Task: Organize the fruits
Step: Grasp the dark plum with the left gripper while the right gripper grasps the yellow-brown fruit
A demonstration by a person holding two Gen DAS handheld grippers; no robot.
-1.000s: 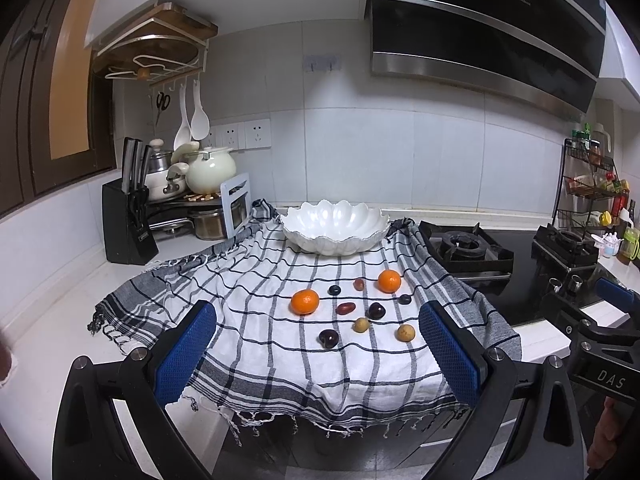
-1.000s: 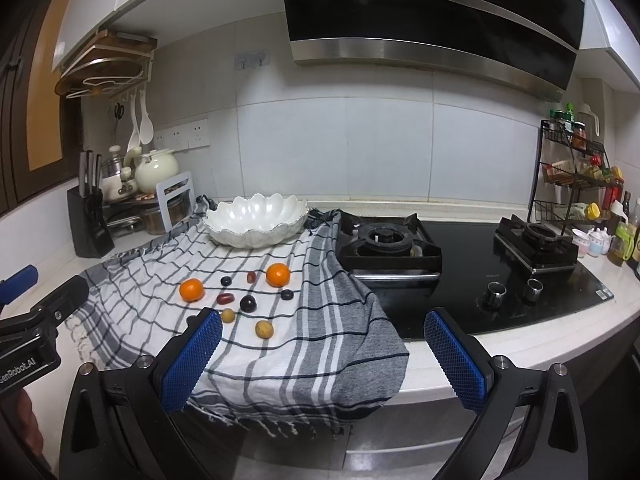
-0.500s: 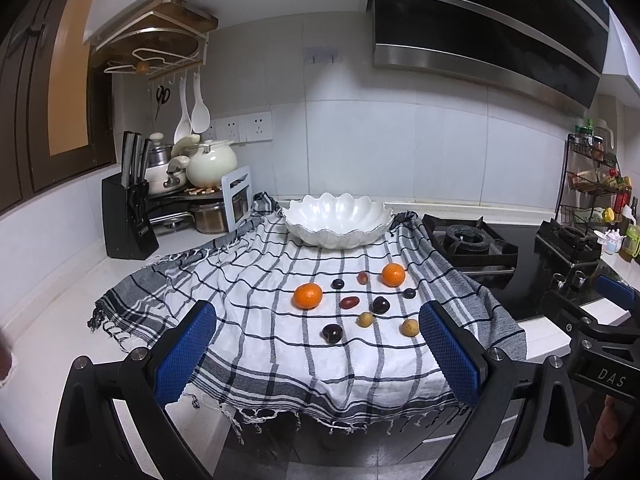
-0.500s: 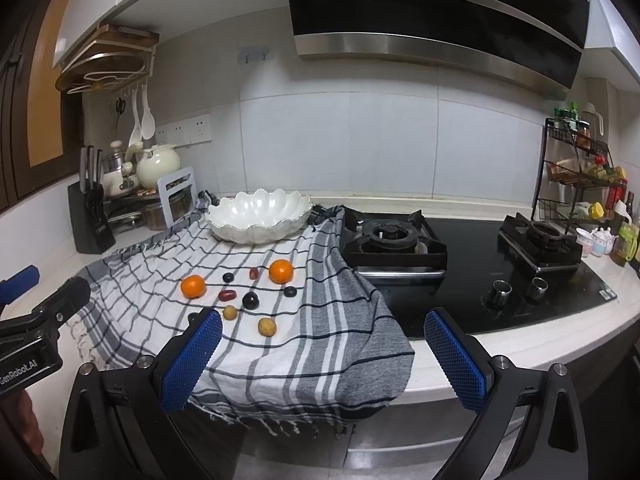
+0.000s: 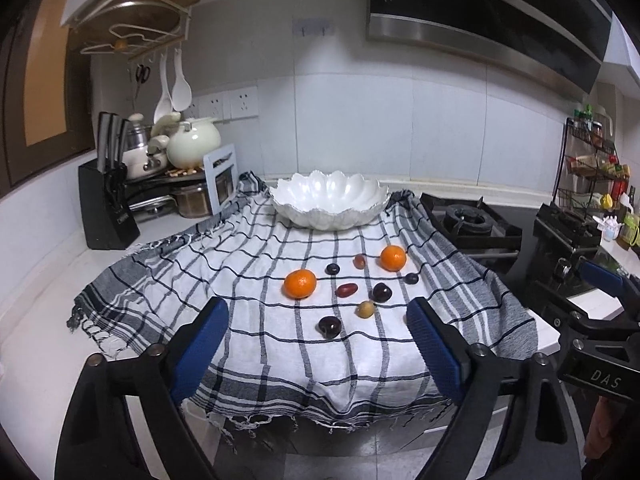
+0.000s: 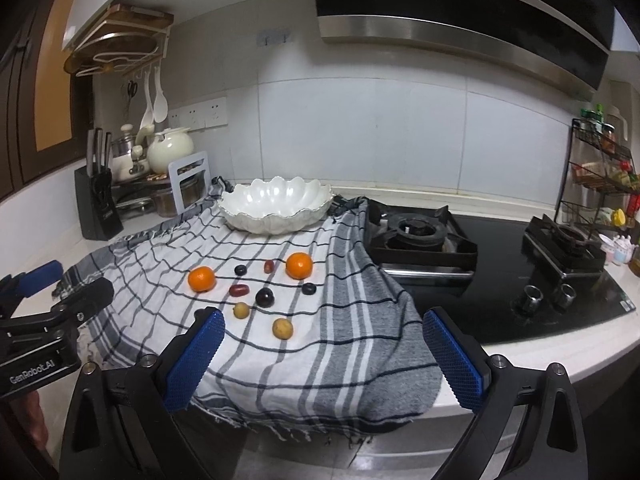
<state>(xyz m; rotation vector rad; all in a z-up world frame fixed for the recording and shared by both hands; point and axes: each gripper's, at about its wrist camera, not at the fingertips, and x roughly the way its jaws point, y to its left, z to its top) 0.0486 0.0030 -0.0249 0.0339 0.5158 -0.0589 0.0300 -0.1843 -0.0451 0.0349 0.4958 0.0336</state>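
Two oranges (image 5: pixel 300 283) (image 5: pixel 393 257), dark plums (image 5: pixel 330 326), small grapes, red dates and a tan longan (image 5: pixel 365 309) lie loose on a checked cloth (image 5: pixel 240 280). A white scalloped bowl (image 5: pixel 328 216) stands behind them, with nothing in it. My left gripper (image 5: pixel 317 320) hangs in front of the counter edge, short of the fruit; its jaws are closing with nothing between them. My right gripper (image 6: pixel 323 320) hangs further right, over the cloth's grey border (image 6: pixel 352 320); its jaws are also closing on nothing. The right wrist view shows the oranges (image 6: pixel 201 279) (image 6: pixel 299 265) and the bowl (image 6: pixel 276 216).
A knife block (image 5: pixel 106 212) and pots stand at the back left. A black gas hob (image 6: pixel 416 236) with two burners lies right of the cloth, and a spice rack (image 6: pixel 600 184) stands at the far right. The cloth's fringe hangs over the counter's front edge.
Both grippers have come closer to the counter and dipped a little. The left gripper's pads stand nearer together than before, the right's slightly so. The fruit has not moved.
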